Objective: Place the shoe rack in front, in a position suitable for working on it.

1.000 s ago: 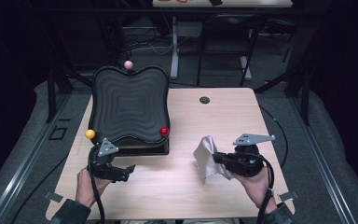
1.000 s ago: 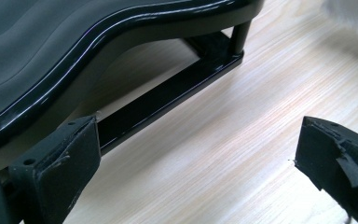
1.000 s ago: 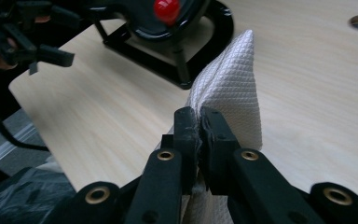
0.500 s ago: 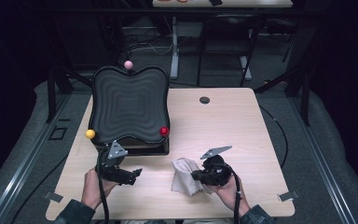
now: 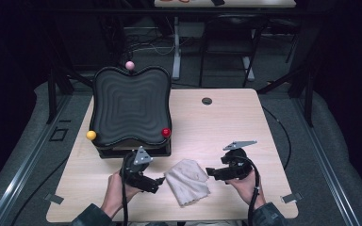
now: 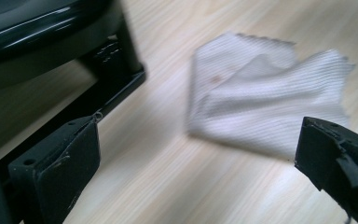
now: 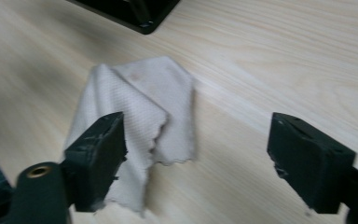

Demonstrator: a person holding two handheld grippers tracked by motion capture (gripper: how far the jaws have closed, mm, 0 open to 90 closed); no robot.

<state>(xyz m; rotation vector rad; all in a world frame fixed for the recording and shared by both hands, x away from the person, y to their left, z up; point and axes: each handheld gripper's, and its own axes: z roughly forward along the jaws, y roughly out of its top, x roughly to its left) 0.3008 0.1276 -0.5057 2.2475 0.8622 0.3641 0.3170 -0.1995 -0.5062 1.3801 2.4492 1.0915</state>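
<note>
Cloth [image 5: 187,181] is lying crumpled on the table [image 5: 226,127], near the front edge, between the two grippers. It is loosely folded over itself, one flap doubled across the middle, edges ragged. Nothing is pinning it.

Right gripper [image 5: 210,171] is sitting just right of the cloth, jaws pointing left toward it. Its jaws have just been opening; in the right gripper view they are standing wide apart, with bare table between them and the cloth [image 7: 140,121] lying ahead, behind the left-hand jaw of that view. Nothing is being gripped. My reading: the cloth is released and lying free, and this gripper is lined up low for a fresh pinch at a better edge.

Left gripper [image 5: 159,181] is just beside the cloth's left edge, jaws also released and spread. In the left gripper view the cloth [image 6: 265,102] is lying ahead and to the right, close to the right-hand jaw but not between the pads. Likely it is coming in to take the opposite side, so the cloth can be held at two points and spread or folded flat.

Black tray [image 5: 132,108] on its stand is occupying the left rear of the table, just behind the left gripper. Its base is showing in the left gripper view, close enough that the left hand has little room to swing that way.
</note>
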